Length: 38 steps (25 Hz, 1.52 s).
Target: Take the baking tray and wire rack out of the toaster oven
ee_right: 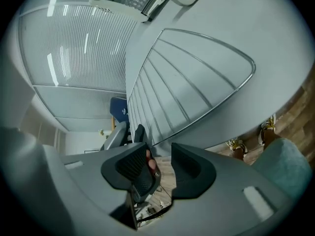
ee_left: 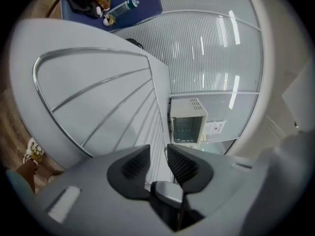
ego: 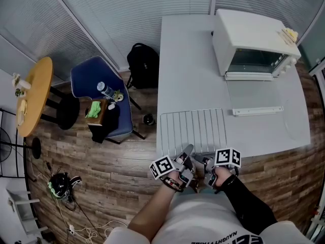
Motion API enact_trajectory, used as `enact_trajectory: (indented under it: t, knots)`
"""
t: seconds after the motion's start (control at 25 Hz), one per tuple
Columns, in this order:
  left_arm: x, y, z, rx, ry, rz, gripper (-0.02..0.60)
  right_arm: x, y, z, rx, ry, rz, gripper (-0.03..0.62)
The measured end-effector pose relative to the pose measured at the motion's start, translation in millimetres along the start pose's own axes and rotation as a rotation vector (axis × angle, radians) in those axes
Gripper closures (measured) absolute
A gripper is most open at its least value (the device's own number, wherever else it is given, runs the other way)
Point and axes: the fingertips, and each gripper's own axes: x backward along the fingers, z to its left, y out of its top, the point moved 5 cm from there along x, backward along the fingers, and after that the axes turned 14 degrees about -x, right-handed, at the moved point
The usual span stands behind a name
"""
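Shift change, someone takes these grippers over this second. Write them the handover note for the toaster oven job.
Left gripper: fingers apart, empty, at the wire rack's near edge.
Right gripper: fingers apart, empty, at the table's front edge beside the left one.
Wire rack: out, lying flat on the table near its front edge.
Toaster oven: at the table's far end, door folded down.
Baking tray: not seen on the table; the oven's inside can't be read from here.
Left: check the oven and take the tray out.
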Motion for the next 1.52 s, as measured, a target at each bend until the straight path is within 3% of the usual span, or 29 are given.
enact_trajectory:
  t: [0.2, 0.36, 0.72, 1.08, 1.32, 1.52]
  knots:
    - [-1, 9, -7, -0.059, 0.000, 0.003, 0.453, -1, -2, 13, 0.071, 0.021, 0.030, 0.456]
    - [-2, 24, -23, -0.173, 0.003, 0.010, 0.453, 3, 7, 35, 0.260, 0.014, -0.006, 0.456]
    - [8, 85, -75, -0.610, 0.128, -0.033, 0.453, 32, 48, 98, 0.615, 0.011, -0.278, 0.456]
    - [22, 131, -133, -1.057, 0.261, -0.127, 0.447, 68, 61, 164, 0.940, -0.005, -0.491, 0.456]
    - [31, 158, -182, -1.293, 0.296, -0.224, 0.443, 90, 63, 206, 1.084, -0.003, -0.614, 0.456]
    - [41, 177, -220, -1.415, 0.310, -0.301, 0.443, 110, 59, 244, 1.179, 0.052, -0.717, 0.456]
